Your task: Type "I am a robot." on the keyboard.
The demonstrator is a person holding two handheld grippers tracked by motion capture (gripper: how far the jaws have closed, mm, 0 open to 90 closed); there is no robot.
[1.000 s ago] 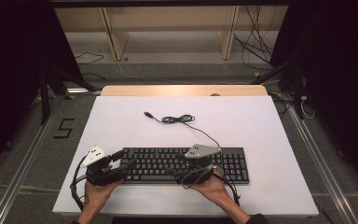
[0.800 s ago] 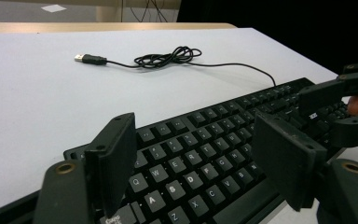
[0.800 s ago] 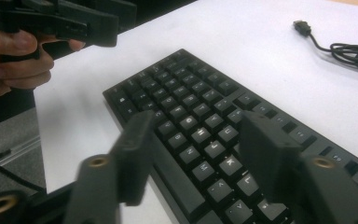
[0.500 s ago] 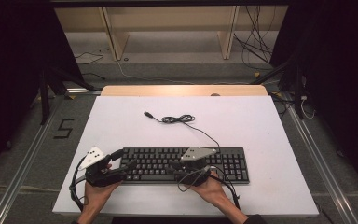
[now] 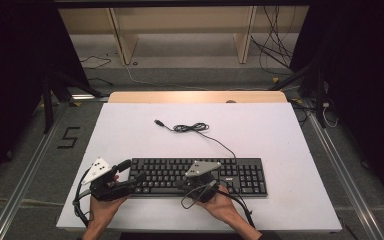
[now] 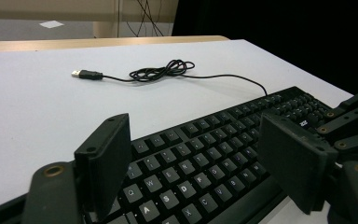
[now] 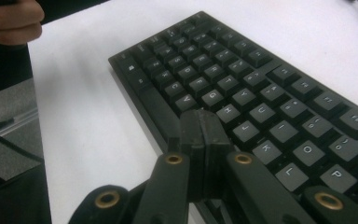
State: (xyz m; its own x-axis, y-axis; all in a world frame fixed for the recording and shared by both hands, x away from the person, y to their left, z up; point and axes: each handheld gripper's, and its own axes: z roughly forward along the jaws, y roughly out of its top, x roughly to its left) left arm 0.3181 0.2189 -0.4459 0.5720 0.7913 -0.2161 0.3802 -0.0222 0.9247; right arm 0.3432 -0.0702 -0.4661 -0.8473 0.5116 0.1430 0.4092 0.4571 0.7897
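High view: keyboard (image 5: 197, 176) lies at the tabletop (image 5: 260, 135) near edge. My right tool (image 7: 199, 122), jaws just closed on nothing, rests at the letter keys, probably pressing. My left tool (image 6: 205, 158) straddles the left end, wide open. Typing hardly begun.

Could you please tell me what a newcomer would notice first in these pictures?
A long black plastic keyboard lies along the near edge of the white table, with its thin black cable coiled behind it. The left gripper gapes at its left end, while the right gripper, just closed on nothing, hovers mid-keys.
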